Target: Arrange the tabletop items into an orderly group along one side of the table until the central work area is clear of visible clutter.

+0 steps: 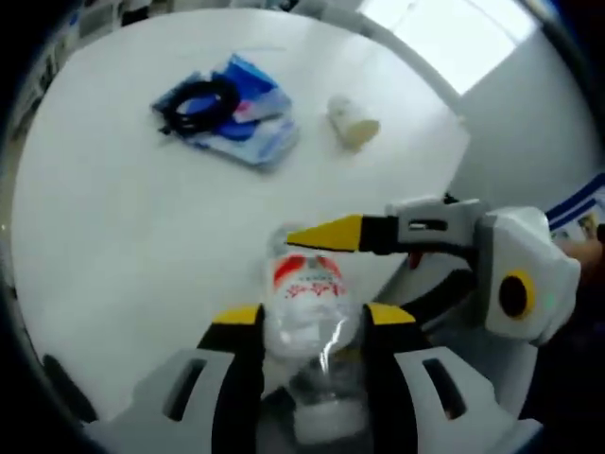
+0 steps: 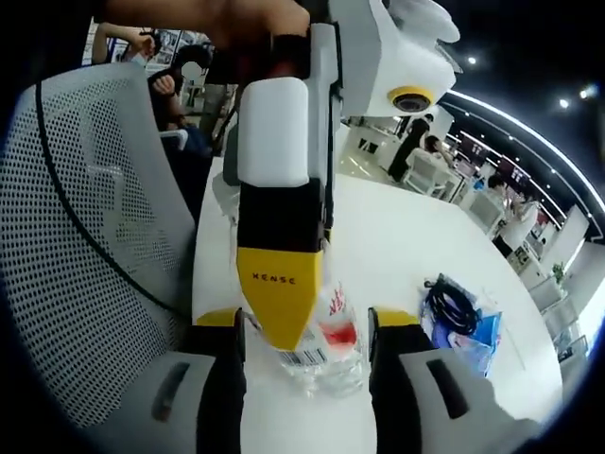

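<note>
The left gripper (image 1: pixel 312 326) has its jaws clamped on the clear plastic bottle (image 1: pixel 307 293), low over the near edge of the white table (image 1: pixel 113 236). The right gripper (image 2: pixel 302 331) brackets that same bottle with jaws spread, not yet pinching. Far across the top lie the blue packet (image 1: pixel 241 123) with its black cable coil (image 1: pixel 200 102), and a pale cup (image 1: pixel 352 121) to their right. Best play: one firm hold, bottle low, set beside them.
</note>
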